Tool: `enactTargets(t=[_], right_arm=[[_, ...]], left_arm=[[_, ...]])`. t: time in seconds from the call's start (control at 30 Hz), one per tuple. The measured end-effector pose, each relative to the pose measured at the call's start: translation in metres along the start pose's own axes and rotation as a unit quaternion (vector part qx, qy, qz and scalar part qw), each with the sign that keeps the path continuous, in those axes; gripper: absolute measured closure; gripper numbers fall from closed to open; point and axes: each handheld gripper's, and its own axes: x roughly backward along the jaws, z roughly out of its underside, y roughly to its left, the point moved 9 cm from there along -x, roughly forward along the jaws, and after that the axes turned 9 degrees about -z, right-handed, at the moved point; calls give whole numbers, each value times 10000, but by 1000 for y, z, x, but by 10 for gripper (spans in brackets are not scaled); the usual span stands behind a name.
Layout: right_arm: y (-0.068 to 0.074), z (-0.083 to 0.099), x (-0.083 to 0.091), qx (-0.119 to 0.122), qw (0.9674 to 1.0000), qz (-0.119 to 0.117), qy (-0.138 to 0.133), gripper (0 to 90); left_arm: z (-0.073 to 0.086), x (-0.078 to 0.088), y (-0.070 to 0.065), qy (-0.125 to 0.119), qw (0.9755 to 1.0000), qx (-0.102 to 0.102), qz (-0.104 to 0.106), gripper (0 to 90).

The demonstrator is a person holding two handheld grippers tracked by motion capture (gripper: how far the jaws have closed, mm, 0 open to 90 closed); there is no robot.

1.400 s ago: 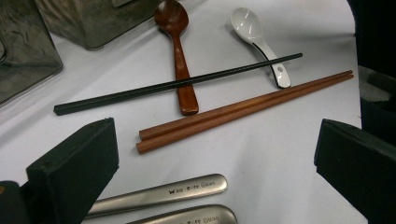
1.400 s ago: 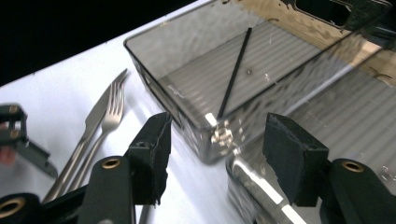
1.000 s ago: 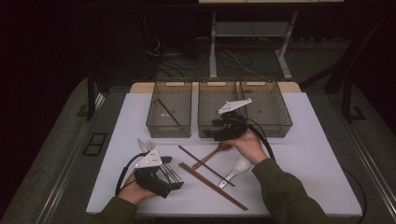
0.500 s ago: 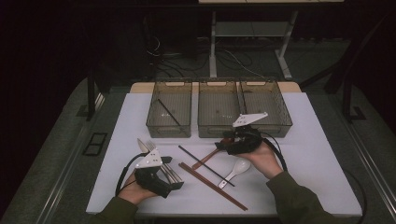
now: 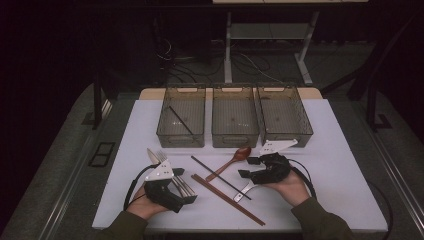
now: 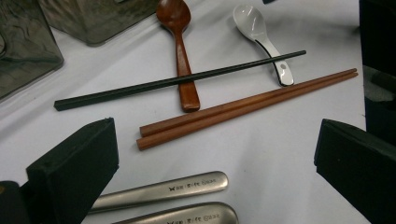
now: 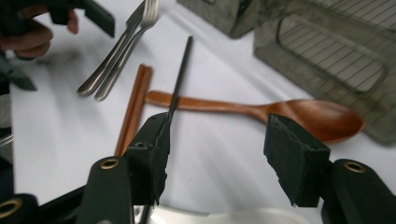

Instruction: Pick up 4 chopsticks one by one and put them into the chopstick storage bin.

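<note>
My right gripper hangs low over the white mat, jaws open and pointing left. In the right gripper view the gripper frames a wooden spoon lying beyond its jaws, and a black chopstick runs past the left jaw. A white spoon lies partly under that gripper. My left gripper rests open over a metal fork and knife; their handles lie between its jaws. A pair of brown chopsticks lies between the two grippers.
Three clear bins stand in a row at the back of the mat: left, middle, right. A black chopstick lies in the left bin. The mat's front edge is near the person's forearms.
My right gripper has come away from the bins toward the person and sunk lower, ending over the white spoon. The left gripper has stayed put.
</note>
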Motion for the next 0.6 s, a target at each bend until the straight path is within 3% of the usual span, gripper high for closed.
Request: enactTargets(t=[0.23,0.6], right_arm=[[11,12,0,27,9999,-68,87,406],[21,22,-21,43,9991,-197,360,457]], left_arm=[[1,0,1,32,10000,-38,-5,0],[0,3,4,21,10000,-47,-44,0]])
